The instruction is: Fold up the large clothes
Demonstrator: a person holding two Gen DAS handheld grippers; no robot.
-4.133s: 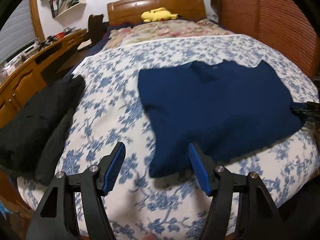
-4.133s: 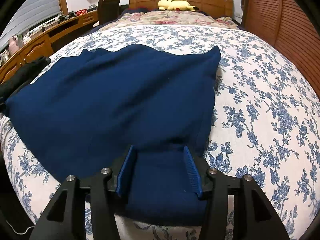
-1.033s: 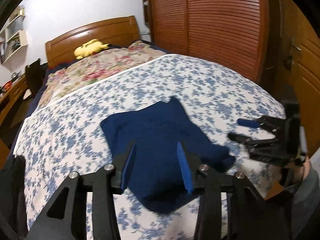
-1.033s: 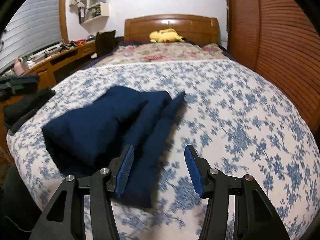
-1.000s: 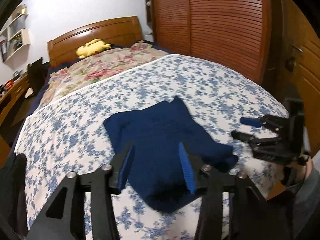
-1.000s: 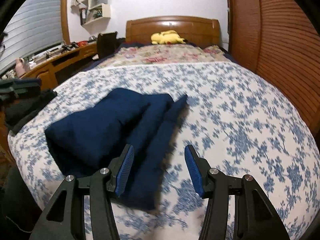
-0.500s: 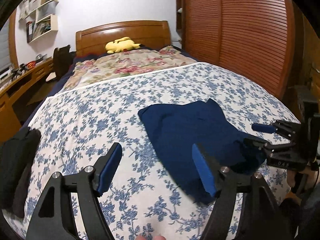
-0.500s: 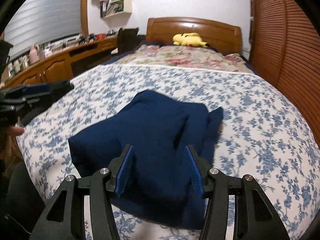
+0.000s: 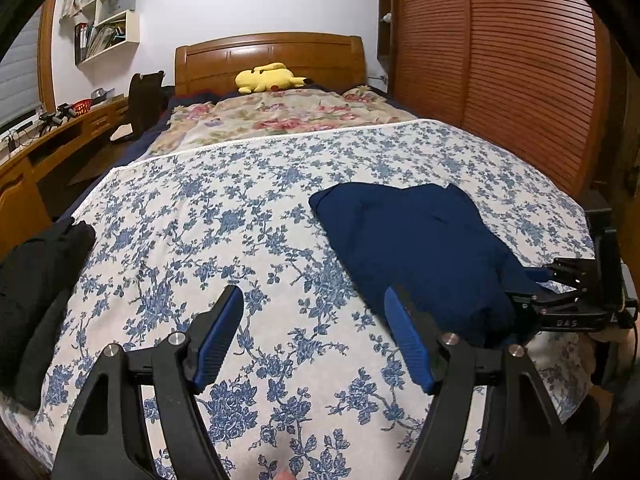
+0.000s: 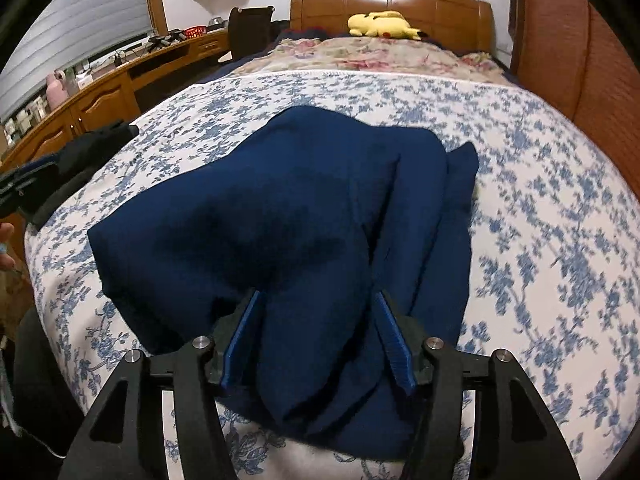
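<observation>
A dark blue sweater point(image 10: 280, 220) lies on the bed point(image 9: 240, 208), on the flowery blue and white cover. It is folded into a thick, lumpy bundle near the foot of the bed, close to the person, so both tools can reach it easily.

The right tool point(image 10: 316, 340) is down at the near end of the sweater. A fat roll of cloth sits between its two blue fingers point(image 10: 244, 336). The fingers are a middling way apart and seem to touch the cloth on each side, but I cannot tell if they are squeezing it or just sitting around it. I think the tool is there to take hold of that end for one more fold or to tidy it.

The left tool point(image 9: 316, 340) is wide open and holds nothing. It hangs over the bare cover, and the sweater is off to its right, just past its right finger. From this side you can see the right tool point(image 9: 560, 300) at the sweater's near end.

A pile of black clothes point(image 9: 36, 292) waits at the left edge of the bed. A yellow plush toy point(image 9: 268, 78) lies by the headboard.
</observation>
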